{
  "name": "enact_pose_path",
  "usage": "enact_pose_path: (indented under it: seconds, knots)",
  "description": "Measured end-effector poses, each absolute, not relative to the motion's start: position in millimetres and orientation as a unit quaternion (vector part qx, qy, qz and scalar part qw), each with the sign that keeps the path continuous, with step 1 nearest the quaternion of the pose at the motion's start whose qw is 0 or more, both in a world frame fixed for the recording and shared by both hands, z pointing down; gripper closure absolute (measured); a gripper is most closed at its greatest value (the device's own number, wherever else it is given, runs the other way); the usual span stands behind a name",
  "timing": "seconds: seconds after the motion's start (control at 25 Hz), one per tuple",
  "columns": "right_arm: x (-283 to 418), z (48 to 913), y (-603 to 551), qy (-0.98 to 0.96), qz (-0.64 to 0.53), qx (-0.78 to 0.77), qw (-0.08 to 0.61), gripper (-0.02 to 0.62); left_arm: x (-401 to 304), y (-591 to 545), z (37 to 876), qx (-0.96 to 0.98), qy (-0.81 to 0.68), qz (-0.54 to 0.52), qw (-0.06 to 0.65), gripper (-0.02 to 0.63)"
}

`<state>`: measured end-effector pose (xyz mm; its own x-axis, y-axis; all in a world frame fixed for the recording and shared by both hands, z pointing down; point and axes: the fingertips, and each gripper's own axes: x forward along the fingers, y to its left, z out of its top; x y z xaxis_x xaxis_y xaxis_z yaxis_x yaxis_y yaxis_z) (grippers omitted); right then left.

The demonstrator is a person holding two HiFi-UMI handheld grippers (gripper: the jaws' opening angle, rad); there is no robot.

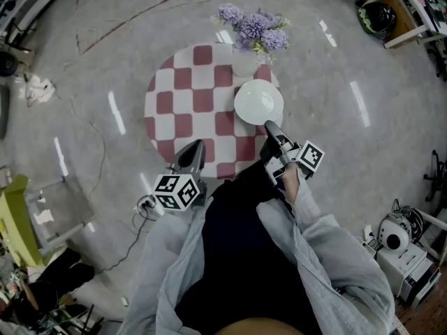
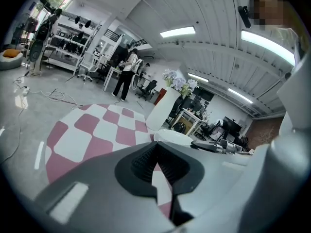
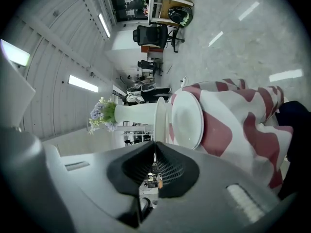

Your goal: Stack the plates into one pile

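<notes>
From my end: round checkered table (image 1: 174,96), flower vase (image 1: 244,63) at its far right edge. The white plates (image 1: 258,102) sit just in front of it, looks like two stacked, hard to be sure. Right gripper (image 1: 269,125) is pinched together, empty, just beside the plates. Left gripper (image 1: 199,145) over the near edge, also closed on nothing.

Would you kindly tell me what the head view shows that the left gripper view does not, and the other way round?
Only the head view: the left cube, the right cube, and the table's whole round outline from above. Only the left gripper view: ceiling lights and a person standing far back in the room. Both: the checked cloth, the white plates and the vase of flowers.
</notes>
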<state>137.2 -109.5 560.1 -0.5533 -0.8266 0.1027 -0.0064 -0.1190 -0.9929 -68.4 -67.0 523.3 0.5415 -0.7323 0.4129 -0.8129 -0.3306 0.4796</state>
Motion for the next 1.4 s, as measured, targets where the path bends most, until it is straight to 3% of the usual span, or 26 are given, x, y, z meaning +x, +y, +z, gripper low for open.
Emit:
enact_pose_path:
  seconds: [1.12,1.4]
  knots:
    - [152,636,-122,0.455,-0.726,-0.459,0.234,0.571,-59,-80,535,0.805,-0.475,0.074,0.348,0.594]
    - [148,625,-125,0.436,-0.734,-0.466,0.231,0.498,-63,-76,528,0.805,-0.477,0.070,0.345,0.594]
